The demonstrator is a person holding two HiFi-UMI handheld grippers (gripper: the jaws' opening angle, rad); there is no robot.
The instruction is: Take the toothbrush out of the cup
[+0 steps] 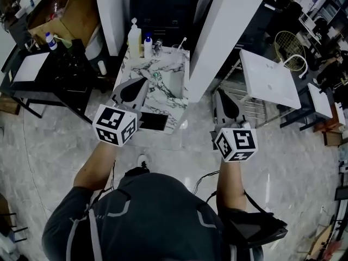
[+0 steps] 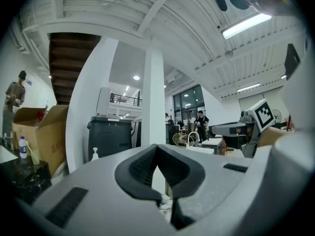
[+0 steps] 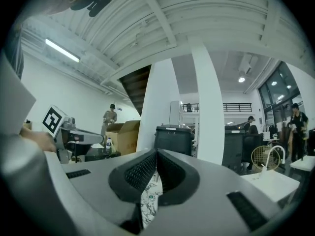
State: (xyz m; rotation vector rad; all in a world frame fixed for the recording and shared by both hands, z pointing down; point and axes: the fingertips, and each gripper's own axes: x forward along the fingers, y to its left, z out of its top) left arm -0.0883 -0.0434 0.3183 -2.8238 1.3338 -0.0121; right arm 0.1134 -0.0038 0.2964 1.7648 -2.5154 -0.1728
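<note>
A white toothbrush (image 1: 182, 41) stands in a clear cup (image 1: 176, 49) at the back right corner of the marble sink counter (image 1: 176, 94). My left gripper (image 1: 145, 79) hovers over the counter's near left part, pointing level toward the back, well short of the cup. Its jaws are shut with nothing between them (image 2: 157, 146). My right gripper (image 1: 219, 93) is off the counter's right side, in front of a white pillar. It is also shut and empty (image 3: 156, 151). The cup and toothbrush do not show in either gripper view.
A soap bottle (image 1: 134, 38) and a smaller bottle (image 1: 148, 45) stand at the counter's back. A dark phone (image 1: 154, 122) lies at its near edge. A black table (image 1: 49, 69) stands left, a white pillar (image 1: 228, 31) and a white table (image 1: 269, 78) right.
</note>
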